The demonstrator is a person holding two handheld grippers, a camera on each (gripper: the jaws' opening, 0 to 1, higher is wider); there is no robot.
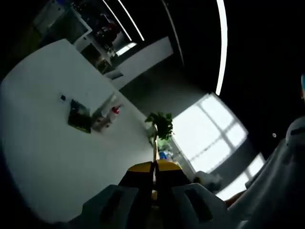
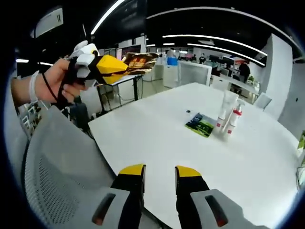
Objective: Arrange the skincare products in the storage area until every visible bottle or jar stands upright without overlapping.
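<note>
— So, where do the products stand right now?

— In the right gripper view they sit on the white tabletop [image 2: 157,138] at about two o'clock from that gripper's fingers: a white tube [image 2: 225,109] and a spray bottle with a red collar [image 2: 234,119], both upright and just beside each other, with a flat green-and-black packet [image 2: 200,124] lying next to them. In the left gripper view the same cluster appears at about ten o'clock, well apart from the fingers.

— And the right gripper [image 2: 159,179]?

— Its fingers are parted with nothing between them, low over the near edge of the tabletop. I'd judge it is held back there to keep the whole group in sight before any reach.

— What about the left gripper [image 2: 125,65]?

— Raised high at ten o'clock in the right gripper view, in the person's hand [image 2: 57,81]. Its fingers are clamped on a thin brownish sachet [image 2: 139,62] that juts out past the tips. In its own view the fingers meet on the sachet's edge, pointed away from the tabletop, toward a plant [image 1: 161,125] and a bright window [image 1: 209,133].

— Why up there?

— Likely it is being carried toward the others. A flat sachet will hardly stand, so it probably belongs beside the packet without overlapping.
</note>
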